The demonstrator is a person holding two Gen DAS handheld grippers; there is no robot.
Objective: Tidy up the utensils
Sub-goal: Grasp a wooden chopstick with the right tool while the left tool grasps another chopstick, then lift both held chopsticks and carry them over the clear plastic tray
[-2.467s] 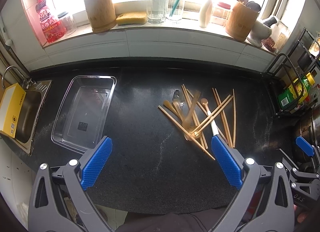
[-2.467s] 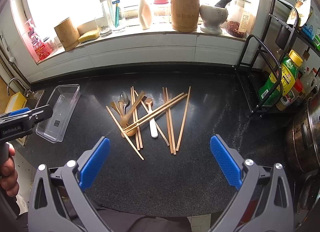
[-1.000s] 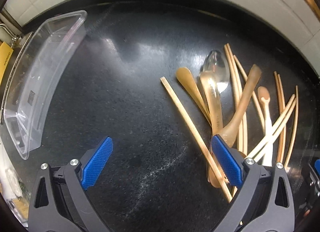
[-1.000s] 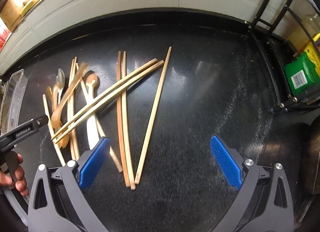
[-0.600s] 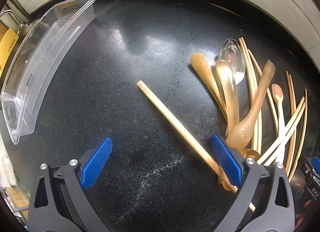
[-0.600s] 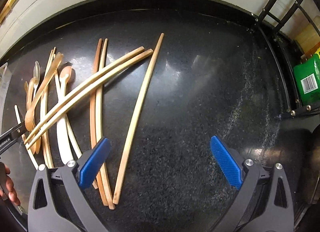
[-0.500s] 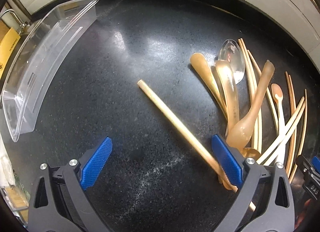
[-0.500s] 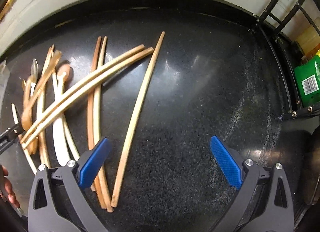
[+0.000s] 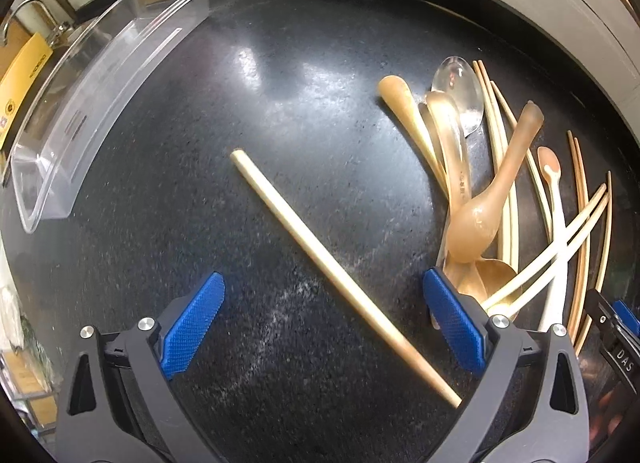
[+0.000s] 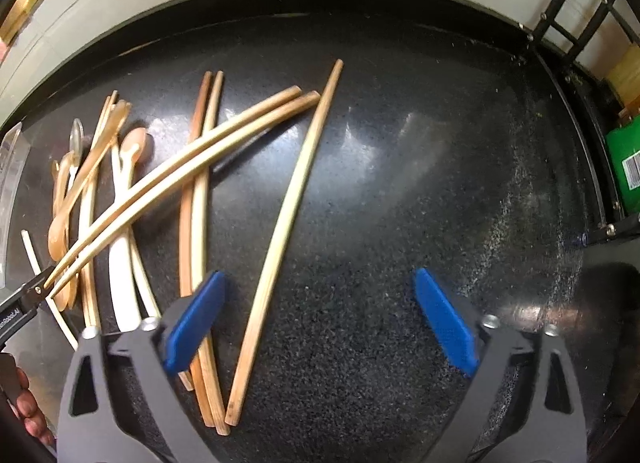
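Our right gripper (image 10: 316,323) has just narrowed around the lone chopstick (image 10: 280,231) on the table (image 10: 400,183), not yet pinching, while our left gripper (image 9: 324,323) gapes empty over another chopstick (image 9: 320,255).

left gripper (image 9: 324,323) agape, right gripper (image 10: 318,319) just narrowing

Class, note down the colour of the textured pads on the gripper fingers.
Blue, on black fingers; the left gripper's pads show it sharpest in the left wrist view.
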